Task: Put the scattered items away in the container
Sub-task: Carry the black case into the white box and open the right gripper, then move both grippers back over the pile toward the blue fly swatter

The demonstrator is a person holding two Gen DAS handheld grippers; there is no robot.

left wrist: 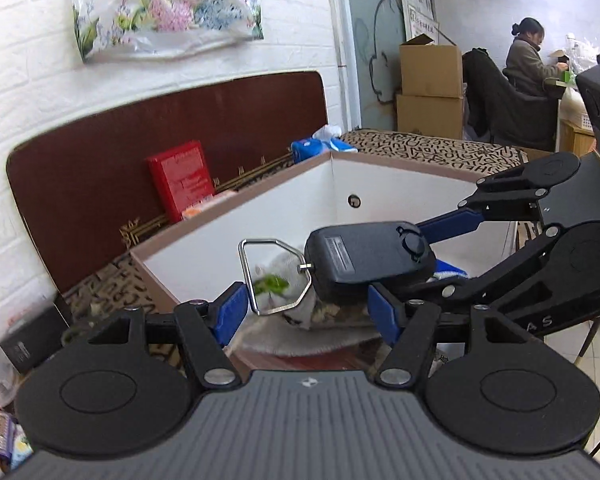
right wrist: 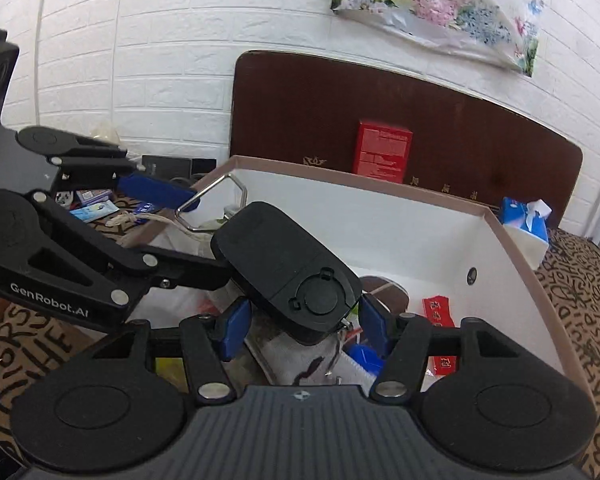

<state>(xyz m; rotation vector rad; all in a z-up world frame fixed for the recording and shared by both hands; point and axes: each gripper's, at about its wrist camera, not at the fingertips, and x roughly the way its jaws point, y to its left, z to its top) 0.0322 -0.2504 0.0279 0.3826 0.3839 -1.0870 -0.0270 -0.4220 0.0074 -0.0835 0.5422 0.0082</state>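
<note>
**Black scale held over the white box**

While the black plastic hanging scale with a steel loop (left wrist: 370,262) hangs above the white cardboard container with a pink rim (left wrist: 260,216), both grippers seem clamped on it: the left gripper (left wrist: 308,314) and right gripper (right wrist: 302,326). Its body hides the pad contacts. Contents beneath are blurred cloth and packets.
</note>
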